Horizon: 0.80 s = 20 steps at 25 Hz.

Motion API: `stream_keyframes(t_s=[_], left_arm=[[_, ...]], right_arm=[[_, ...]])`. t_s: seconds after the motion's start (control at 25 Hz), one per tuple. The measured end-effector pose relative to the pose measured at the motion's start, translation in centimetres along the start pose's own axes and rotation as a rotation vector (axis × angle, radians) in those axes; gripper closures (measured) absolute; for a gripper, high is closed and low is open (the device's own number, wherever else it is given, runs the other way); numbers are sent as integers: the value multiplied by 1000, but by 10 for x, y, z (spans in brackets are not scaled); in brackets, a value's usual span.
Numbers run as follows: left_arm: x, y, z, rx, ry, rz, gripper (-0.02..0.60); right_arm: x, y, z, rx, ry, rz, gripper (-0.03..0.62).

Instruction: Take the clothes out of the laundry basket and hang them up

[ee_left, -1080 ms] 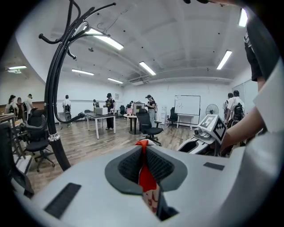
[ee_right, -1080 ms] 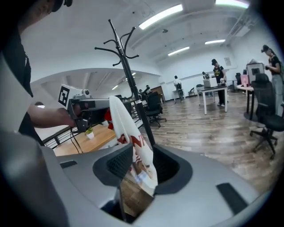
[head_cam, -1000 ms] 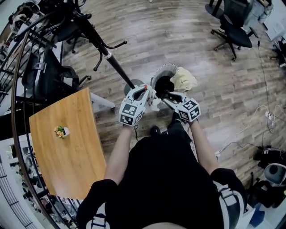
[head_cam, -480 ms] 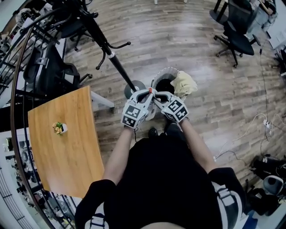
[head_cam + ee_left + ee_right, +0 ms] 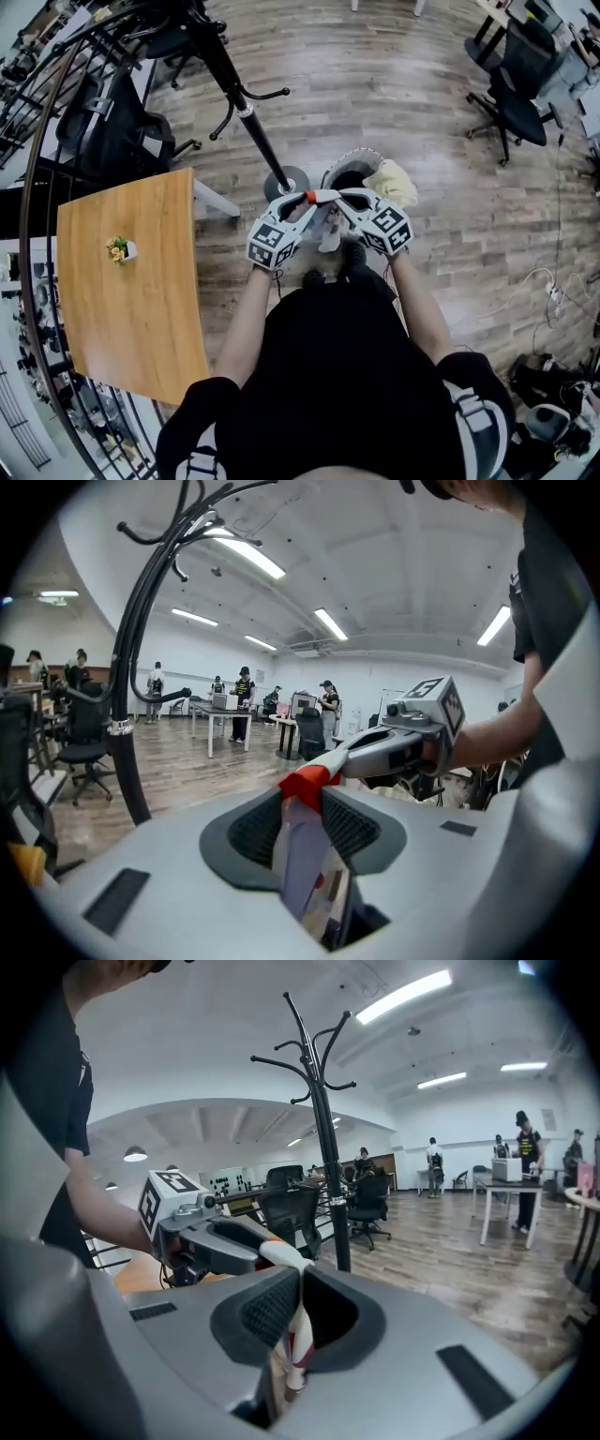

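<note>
Wood-floor office, laundry basket just past the tips. Forearms angle inward; right gripper just clamped the pale garment, left gripper jaws just opening around it.

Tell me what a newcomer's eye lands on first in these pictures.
The left tongs and right tongs meet tip to tip mid-picture, a small pale garment between them. The right tongs' jaws have just been closing on it, the left's opening round it. Just beyond stand the laundry basket, a yellow cloth draped over its rim, and the black coat stand.
</note>
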<state>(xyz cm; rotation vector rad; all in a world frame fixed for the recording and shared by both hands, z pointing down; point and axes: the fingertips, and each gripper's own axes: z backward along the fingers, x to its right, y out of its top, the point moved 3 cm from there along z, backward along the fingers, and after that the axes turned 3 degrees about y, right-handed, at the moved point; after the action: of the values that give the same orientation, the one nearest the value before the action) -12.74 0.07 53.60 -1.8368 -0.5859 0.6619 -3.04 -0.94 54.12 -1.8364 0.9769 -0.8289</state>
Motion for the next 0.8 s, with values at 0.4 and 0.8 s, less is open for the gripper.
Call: stream_keyframes(t_s=[0.4, 0.8], left_arm=[[-25, -28, 13, 31, 189, 139, 363], [-37, 1, 37, 189, 311, 192, 313]], right_arm=[[13, 12, -12, -40, 179, 74, 576], [33, 20, -23, -31, 287, 83, 576]])
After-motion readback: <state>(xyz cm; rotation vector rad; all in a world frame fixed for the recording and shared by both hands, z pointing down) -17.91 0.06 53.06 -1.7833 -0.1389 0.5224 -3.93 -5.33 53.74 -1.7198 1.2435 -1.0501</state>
